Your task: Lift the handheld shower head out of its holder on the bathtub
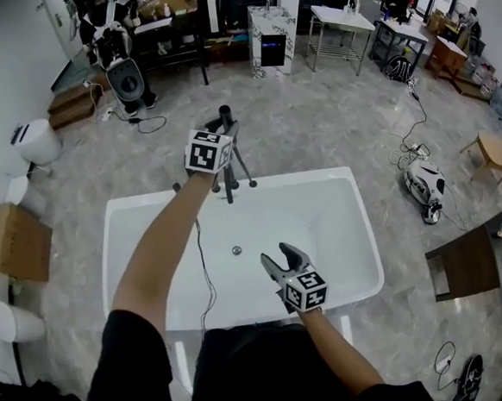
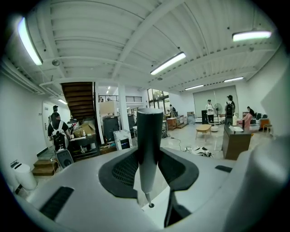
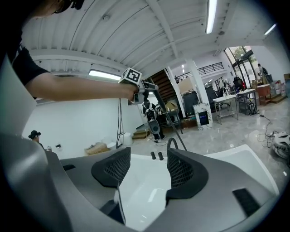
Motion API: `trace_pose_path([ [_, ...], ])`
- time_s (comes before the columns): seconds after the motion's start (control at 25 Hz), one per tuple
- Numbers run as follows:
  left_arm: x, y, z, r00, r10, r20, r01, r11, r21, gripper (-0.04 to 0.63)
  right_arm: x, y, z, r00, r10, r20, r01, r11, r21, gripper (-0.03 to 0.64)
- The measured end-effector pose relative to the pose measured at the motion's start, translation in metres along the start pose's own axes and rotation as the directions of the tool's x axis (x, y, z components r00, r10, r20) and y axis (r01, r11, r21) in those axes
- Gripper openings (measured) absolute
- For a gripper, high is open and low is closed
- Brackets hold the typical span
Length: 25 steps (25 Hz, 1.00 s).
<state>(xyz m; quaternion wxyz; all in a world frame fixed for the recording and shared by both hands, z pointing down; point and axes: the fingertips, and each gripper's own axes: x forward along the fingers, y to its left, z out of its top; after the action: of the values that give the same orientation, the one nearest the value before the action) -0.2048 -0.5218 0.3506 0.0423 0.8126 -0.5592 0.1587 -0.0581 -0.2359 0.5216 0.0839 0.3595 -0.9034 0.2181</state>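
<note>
The shower head (image 1: pixel 226 113) is a dark grey handle, raised above the far rim of the white bathtub (image 1: pixel 355 195). My left gripper (image 1: pixel 223 126) is shut on it. Its thin hose (image 1: pixel 242 165) slants down toward the dark fittings (image 1: pixel 229 187) on the rim. In the left gripper view the handle (image 2: pixel 149 136) stands upright between the jaws of the left gripper (image 2: pixel 149 164). My right gripper (image 1: pixel 278 258) hangs open over the tub's inside with nothing in it. The right gripper (image 3: pixel 149 170) looks across the tub at the left gripper (image 3: pixel 137 87) and the hose (image 3: pixel 170 120).
A drain (image 1: pixel 237 250) sits in the tub floor. A curved spout (image 3: pixel 172 143) and two knobs (image 3: pixel 157 155) stand on the far rim. On the floor around are a cardboard box (image 1: pixel 10 241), a white machine (image 1: pixel 425 185) with cables, a wooden stool (image 1: pixel 495 152) and a dark table (image 1: pixel 467 264).
</note>
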Motion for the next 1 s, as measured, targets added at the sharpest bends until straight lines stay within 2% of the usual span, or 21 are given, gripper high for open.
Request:
trace_pose_path([
  [0.28, -0.027, 0.006, 0.040, 0.998, -0.014, 0.055, 0.014, 1.000, 0.016, 0.130, 0.004, 0.012, 0.037, 0.999, 0.001, 0.048, 0.001, 0.999, -0.034, 0.242],
  [0.44, -0.034, 0.006, 0.047, 0.997, -0.016, 0.072, 0.015, 1.000, 0.014, 0.130, 0.004, 0.011, 0.050, 0.997, -0.018, 0.081, 0.022, 0.999, -0.046, 0.236],
  [0.56, -0.034, 0.006, 0.045, 0.996, -0.017, 0.083, 0.018, 1.000, -0.004, 0.130, 0.001, 0.008, 0.056, 0.993, -0.048, 0.106, 0.054, 0.997, -0.057, 0.176],
  [0.64, -0.033, 0.008, 0.044, 0.996, -0.016, 0.085, 0.018, 1.000, -0.014, 0.130, -0.002, 0.007, 0.059, 0.991, -0.074, 0.116, 0.082, 0.994, -0.069, 0.074],
  [0.72, -0.031, 0.007, 0.043, 0.996, -0.020, 0.088, 0.022, 0.999, -0.025, 0.130, -0.003, 0.007, 0.062, 0.989, -0.093, 0.119, 0.103, 0.992, -0.078, 0.020],
  [0.8, -0.028, 0.005, 0.042, 0.996, -0.031, 0.087, 0.033, 0.999, -0.020, 0.130, -0.003, 0.006, 0.063, 0.987, -0.104, 0.120, 0.113, 0.991, -0.073, 0.008],
  [1.0, -0.019, -0.011, 0.035, 0.995, -0.078, 0.060, 0.074, 0.995, 0.071, 0.130, -0.006, 0.000, 0.063, 0.980, -0.141, 0.142, 0.152, 0.986, -0.066, 0.005],
])
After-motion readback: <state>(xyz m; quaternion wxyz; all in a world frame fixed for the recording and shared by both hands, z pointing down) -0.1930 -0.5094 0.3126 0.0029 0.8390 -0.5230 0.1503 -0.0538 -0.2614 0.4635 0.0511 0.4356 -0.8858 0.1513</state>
